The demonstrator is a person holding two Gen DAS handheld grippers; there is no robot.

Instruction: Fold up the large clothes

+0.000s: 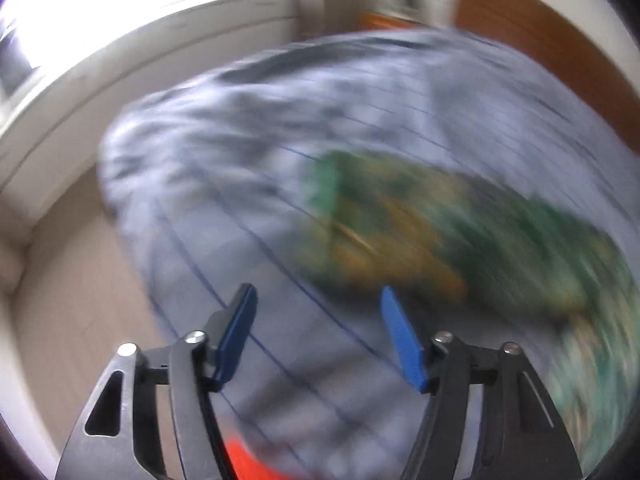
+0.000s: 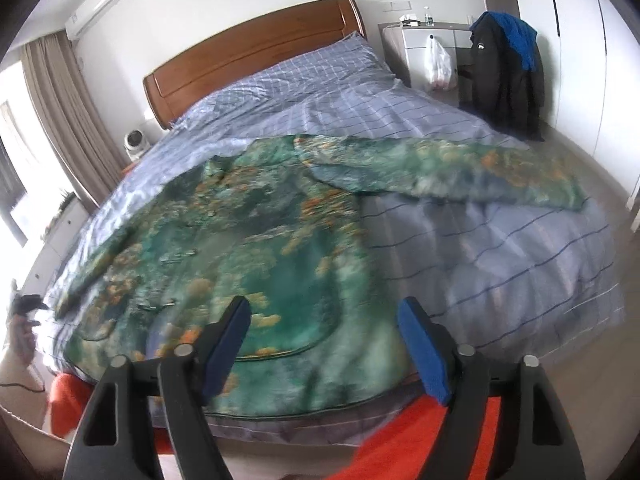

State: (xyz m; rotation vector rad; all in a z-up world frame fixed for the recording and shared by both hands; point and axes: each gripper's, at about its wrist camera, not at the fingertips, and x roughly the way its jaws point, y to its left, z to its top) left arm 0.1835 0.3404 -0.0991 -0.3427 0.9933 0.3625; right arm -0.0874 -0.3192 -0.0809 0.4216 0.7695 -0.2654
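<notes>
bed: a big bed (image 2: 500,240) with a blue checked cover fills both views. it has a brown wooden headboard (image 2: 248,56) against the white wall.
garment: a large green shirt with orange flowers (image 2: 248,248) lies spread flat on the bed cover, on the near side. its body lies toward the left and 1 long sleeve (image 2: 460,168) reaches out to the right across the cover.
left tongs: the left tongs (image 1: 316,300) are spread apart, with nothing between the 2 blue pads. they hang above the bed cover, just left of the green shirt (image 1: 420,232). this view is very blurry.
right tongs: the right tongs (image 2: 324,312) are spread wide, with nothing pinched. they hang over the near hem of the shirt, by the foot of the bed.
hand: at the far left edge of the right view, a hand (image 2: 22,336) holds a dark thing. what it is cannot be told.
orange cloth: a bright orange cloth (image 2: 420,436) shows below the near edge of the bed.
chair: a dark jacket (image 2: 504,80) with a blue cloth on top hangs at the far right of the bed.
nightstand: a white nightstand (image 2: 420,40) stands beside the headboard, with a plastic bag (image 2: 438,64) hanging on its front.
window side: a beige curtain (image 2: 60,112) hangs on the left, and an air conditioner (image 2: 100,0) sits high on the wall.
</notes>
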